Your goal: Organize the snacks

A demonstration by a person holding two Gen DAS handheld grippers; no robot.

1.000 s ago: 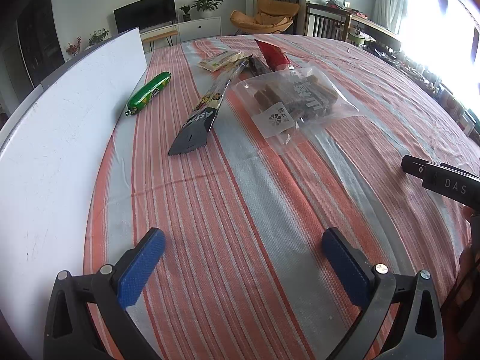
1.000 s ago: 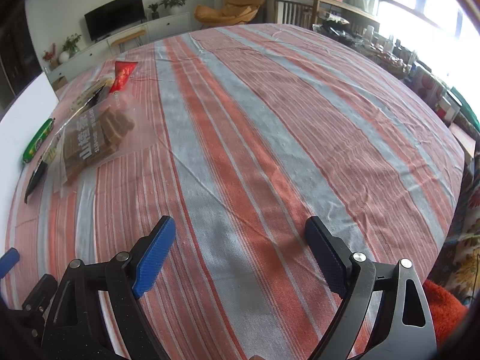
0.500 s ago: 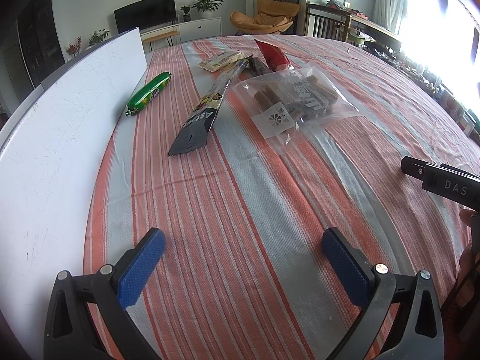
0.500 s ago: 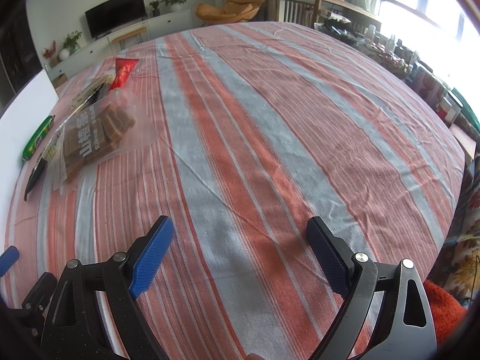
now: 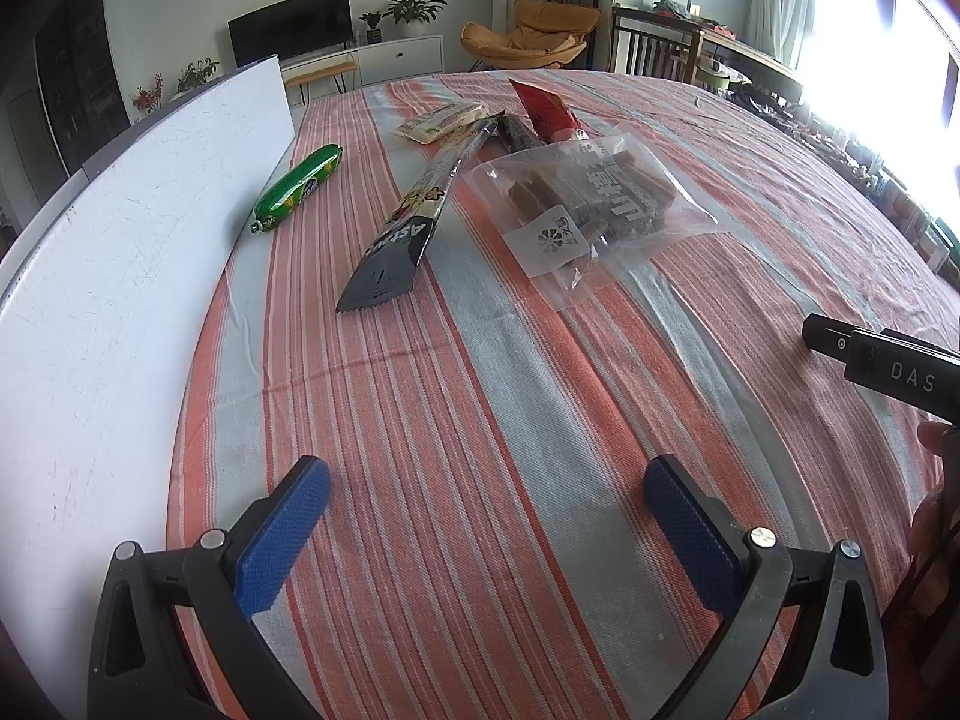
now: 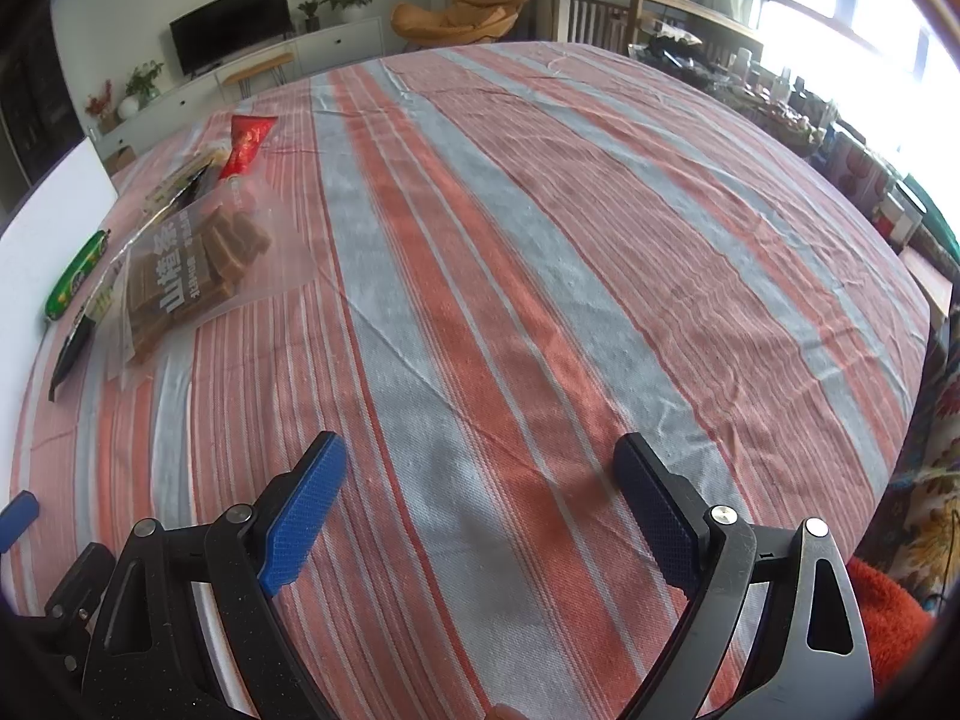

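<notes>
Two hand-held grippers are in play over the striped table (image 5: 480,420), and both are empty. The left hand-held gripper (image 5: 486,516) hangs with its two blue pads spread wide, nothing between them, only tablecloth showing in the gap. The right hand-held gripper (image 6: 480,504) is the same story: jaws released, two blue pads far apart, bare cloth beneath.

Now the snacks, and take the clear bag of brown bars (image 5: 591,204) as the landmark. It lies flat on the table, well ahead of the left hand-held gripper. Count them off from there. One long black stick pack (image 5: 414,216) lies just to the bag's left, running diagonally away from the camera. One green sausage-shaped pack (image 5: 297,189) sits further left of the bag, near the white board (image 5: 120,300) that stands along the table's left edge. One red packet (image 5: 543,111) rests just behind the bag, touching its far edge. One small dark wrapper (image 5: 517,133) is tucked between the red packet and the stick pack. One pale flat packet (image 5: 441,120) lies behind and to the left of the bag, by the far tip of the stick pack. That makes six snack items, all clustered round the bag.

From the right wrist view, the bag (image 6: 192,276) sits far off to the left, well apart from the right hand-held gripper.
</notes>
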